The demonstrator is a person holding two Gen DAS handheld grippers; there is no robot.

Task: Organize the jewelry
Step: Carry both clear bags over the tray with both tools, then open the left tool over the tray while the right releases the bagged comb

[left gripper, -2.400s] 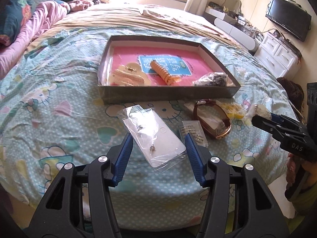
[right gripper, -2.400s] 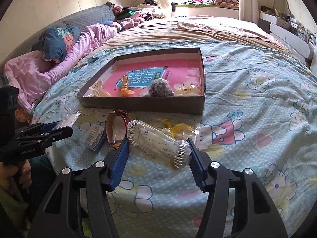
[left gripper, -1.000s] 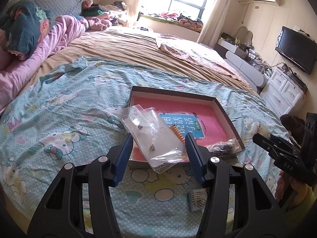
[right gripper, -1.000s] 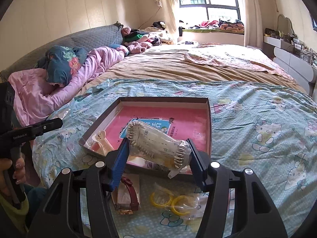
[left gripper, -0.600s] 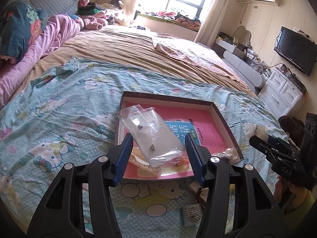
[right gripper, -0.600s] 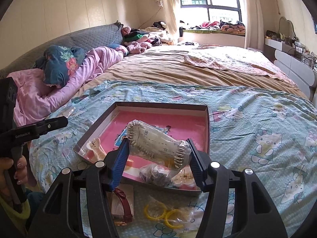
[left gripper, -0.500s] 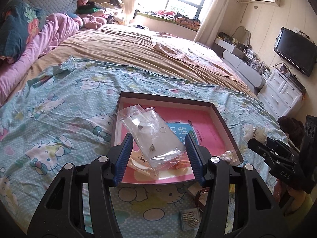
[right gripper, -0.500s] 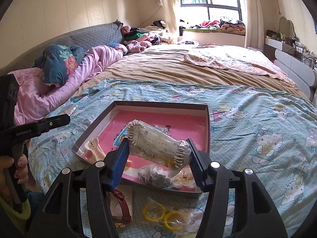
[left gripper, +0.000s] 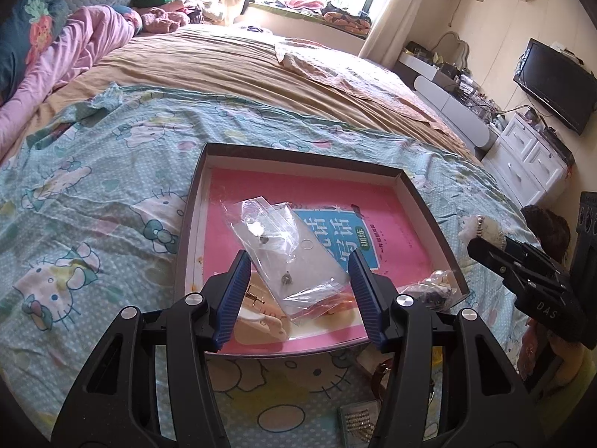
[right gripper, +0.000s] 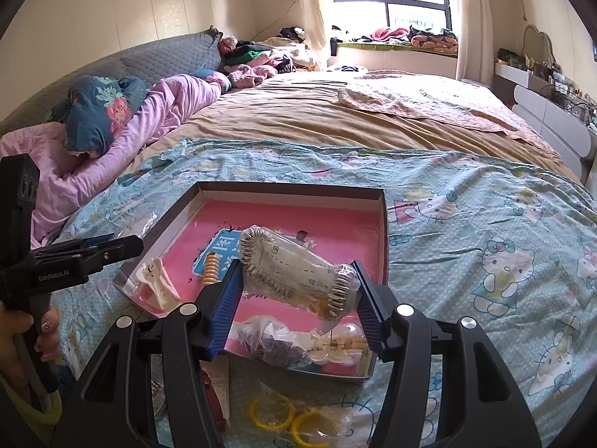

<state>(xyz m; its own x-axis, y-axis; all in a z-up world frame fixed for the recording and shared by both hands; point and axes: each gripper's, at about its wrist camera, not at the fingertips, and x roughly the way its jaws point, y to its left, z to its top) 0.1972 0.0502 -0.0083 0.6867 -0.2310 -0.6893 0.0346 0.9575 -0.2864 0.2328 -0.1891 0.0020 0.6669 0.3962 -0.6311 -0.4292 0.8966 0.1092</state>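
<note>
Below my jaws lies the shallow box (left gripper: 421, 201), its pink floor bare at the far wall. My left gripper (left gripper: 298, 283) clamps a clear earring bag (left gripper: 283, 254); my right gripper (right gripper: 296, 293) clamps a bagged bracelet (right gripper: 294, 272).

Right gripper (right gripper: 296, 287) clamped on a clear packet of silver bracelets (right gripper: 298, 274), held tilted above the shallow pink-lined box (right gripper: 384, 224) on the bed (right gripper: 466, 224). Inside the box: cream hair clip (right gripper: 158, 285), orange spiral clip (right gripper: 211, 268), bag of dark beads (right gripper: 268, 339), pale clips (right gripper: 343, 339) at the near corner. Yellow rings (right gripper: 283, 416) and a red-brown bangle (right gripper: 214, 397) on the cartoon-cat sheet in front of the box. At far left, left gripper (right gripper: 123, 244) in a hand (right gripper: 18, 336), over the box's left edge, a clear bag (right gripper: 130, 227) showing just behind its tip.
</note>
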